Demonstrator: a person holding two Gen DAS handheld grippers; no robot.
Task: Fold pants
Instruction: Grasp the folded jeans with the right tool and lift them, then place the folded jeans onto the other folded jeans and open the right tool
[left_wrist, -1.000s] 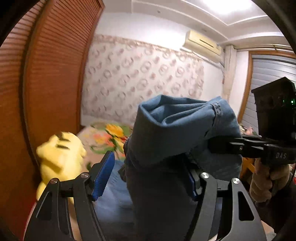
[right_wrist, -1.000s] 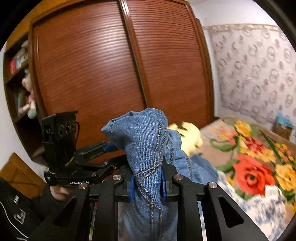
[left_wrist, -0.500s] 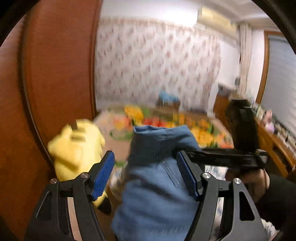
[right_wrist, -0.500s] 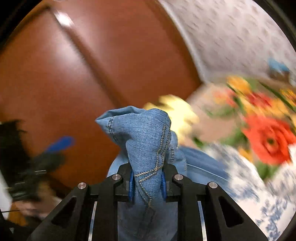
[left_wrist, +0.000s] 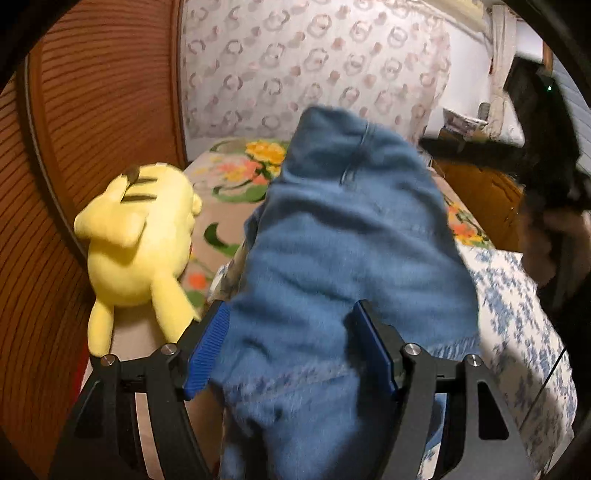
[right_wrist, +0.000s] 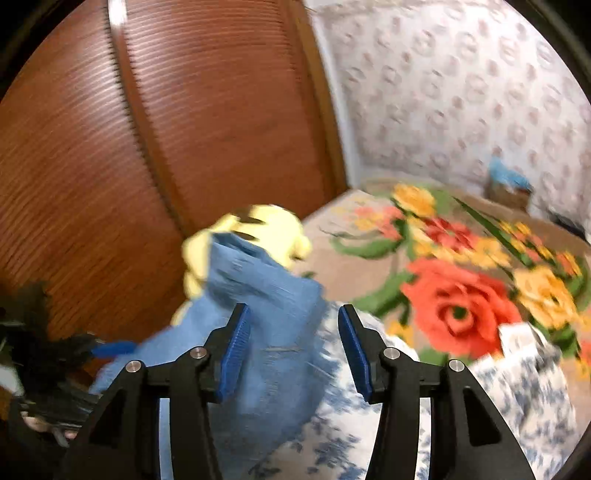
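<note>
At the left lies a yellow plush toy (left_wrist: 136, 236) on the bed (left_wrist: 524, 325), beside the wardrobe door (right_wrist: 147, 147). The left claw (left_wrist: 290, 350) has its jaws apart, and the jeans (left_wrist: 347, 251) bunch between them; I cannot tell if it really grips. The jeans lie straight ahead of it, with the long axis going away toward the wall. The right claw (right_wrist: 293, 350) is released, and the jeans (right_wrist: 266, 325) sit ahead and to its left, nearer the left claw.

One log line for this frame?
left gripper: open | right gripper: open | blue denim pants: between fingers, unclamped | phase: release onto bed
</note>
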